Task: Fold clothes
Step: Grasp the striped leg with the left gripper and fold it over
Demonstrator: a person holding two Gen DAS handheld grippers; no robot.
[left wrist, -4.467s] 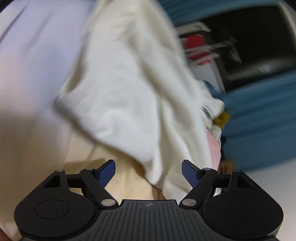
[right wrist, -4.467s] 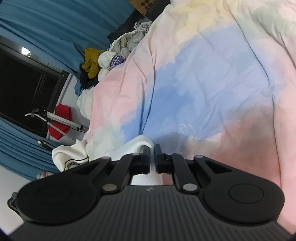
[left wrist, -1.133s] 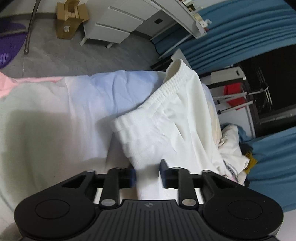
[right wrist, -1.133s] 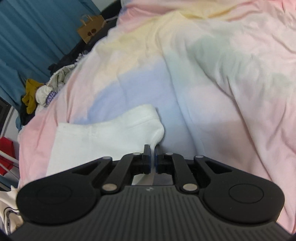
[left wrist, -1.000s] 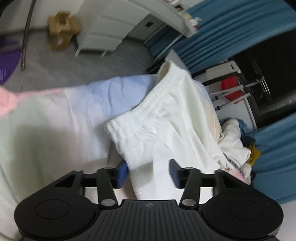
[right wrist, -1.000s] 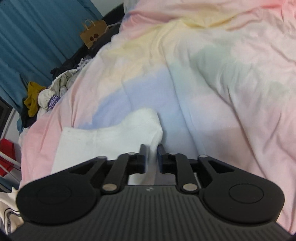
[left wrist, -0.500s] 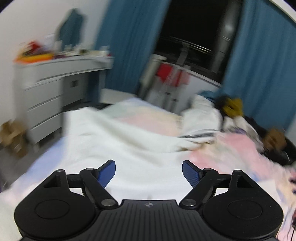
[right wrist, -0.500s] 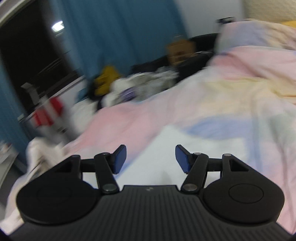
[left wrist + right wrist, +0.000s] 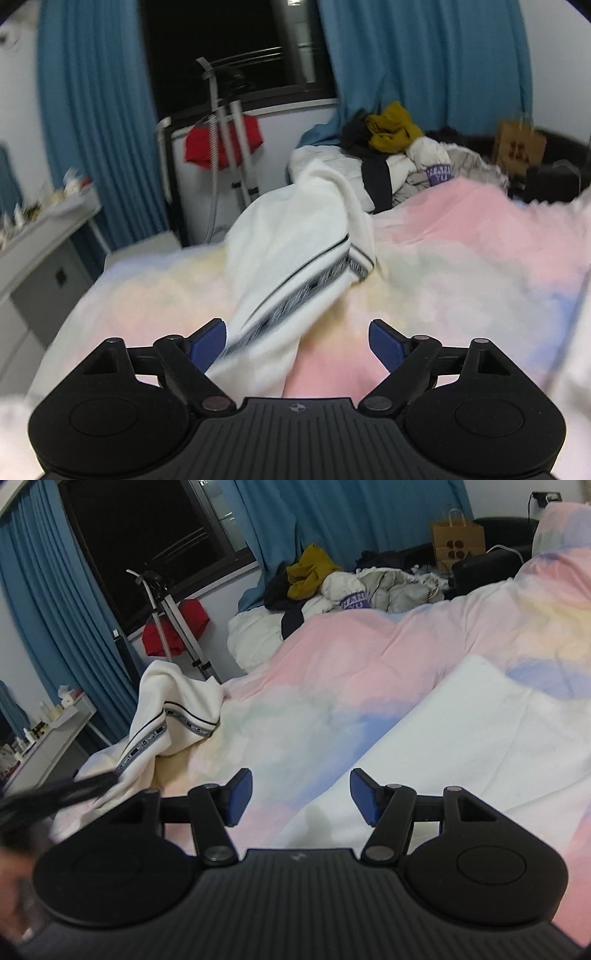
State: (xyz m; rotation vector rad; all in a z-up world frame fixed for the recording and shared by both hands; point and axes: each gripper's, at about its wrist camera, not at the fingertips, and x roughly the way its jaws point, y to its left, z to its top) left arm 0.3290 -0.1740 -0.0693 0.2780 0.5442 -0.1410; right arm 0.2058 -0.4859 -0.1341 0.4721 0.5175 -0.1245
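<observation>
A white garment with a black striped trim band [image 9: 295,254] lies crumpled on the pastel bedspread [image 9: 461,266], just ahead of my left gripper [image 9: 297,341], which is open and empty; the cloth's near end reaches between its jaws. The same garment shows in the right wrist view [image 9: 173,716] at the left. A folded white garment [image 9: 480,738] lies flat on the bedspread [image 9: 351,657] at the right, ahead of my right gripper [image 9: 301,795], which is open and empty above it.
A heap of unfolded clothes [image 9: 332,583] lies at the bed's far end, with a paper bag [image 9: 458,541] behind it. A tripod with red cloth [image 9: 170,627] stands by the window and blue curtains. A white dresser [image 9: 40,251] is at the left.
Both grippers let go of the white garment, opened and lifted back. The left one has swung over to the striped white garment; the folded one now lies flat on the bed.
</observation>
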